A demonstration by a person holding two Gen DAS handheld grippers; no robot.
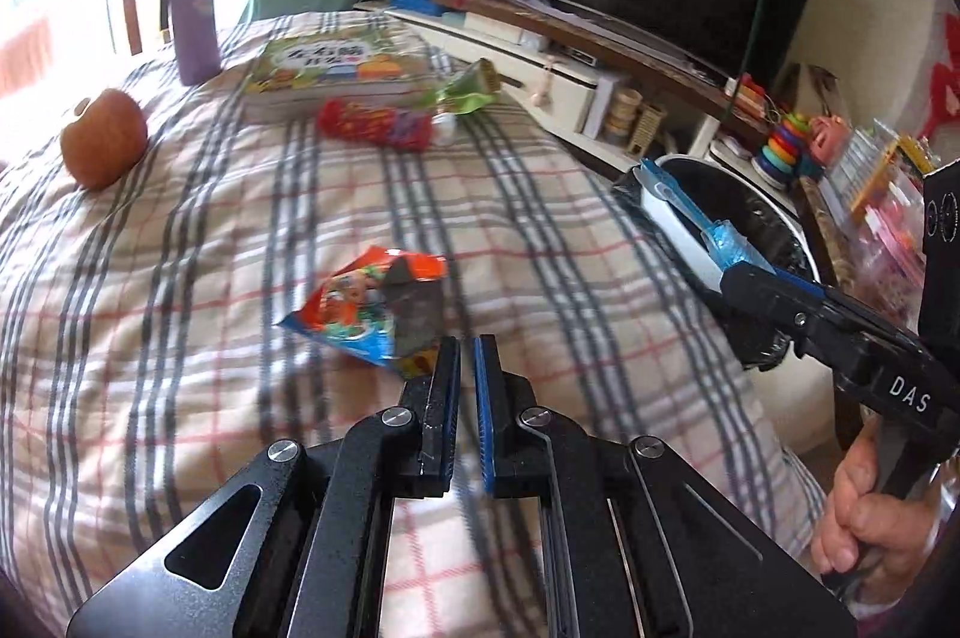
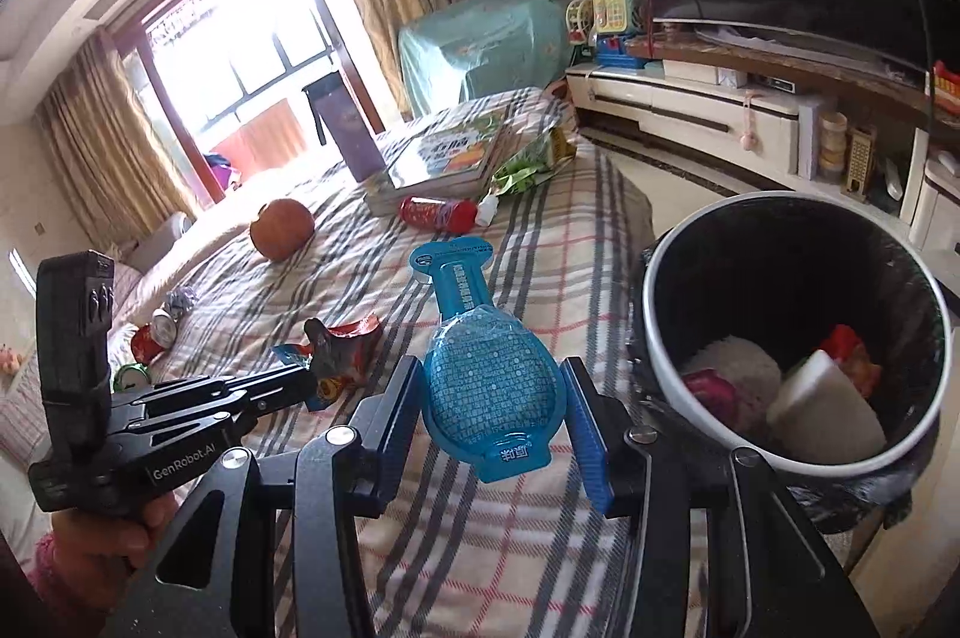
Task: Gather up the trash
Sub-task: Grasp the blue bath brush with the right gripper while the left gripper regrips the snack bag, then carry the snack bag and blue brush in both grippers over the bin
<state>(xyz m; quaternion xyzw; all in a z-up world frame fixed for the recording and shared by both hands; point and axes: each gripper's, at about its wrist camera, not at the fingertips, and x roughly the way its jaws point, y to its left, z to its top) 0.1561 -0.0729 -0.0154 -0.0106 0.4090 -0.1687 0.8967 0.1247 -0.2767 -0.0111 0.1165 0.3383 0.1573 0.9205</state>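
My left gripper point(image 1: 467, 344) is shut, pinching a crumpled orange snack wrapper point(image 1: 372, 308) by its near corner just above the plaid bedspread point(image 1: 180, 278). The right wrist view shows the same grip, left gripper point(image 2: 309, 377) on wrapper point(image 2: 345, 344). My right gripper point(image 2: 489, 368) is shut on a blue flask-shaped plastic pack point(image 2: 486, 380), its pads pressing both sides of the round end. The pack hangs over the bed edge beside the trash bin point(image 2: 654, 374), which has a white rim, a black liner and trash inside. From the left, the right gripper point(image 1: 738, 260) and pack point(image 1: 660, 185) overlap the bin point(image 1: 801, 233).
On the bed lie a red tube point(image 1: 378, 125), a green wrapper point(image 1: 468, 89), a picture book point(image 1: 336, 68), an orange round fruit point(image 1: 105, 140) and a purple box point(image 1: 192, 20). A TV cabinet point(image 2: 690, 110) with toys runs along the wall beyond the bin.
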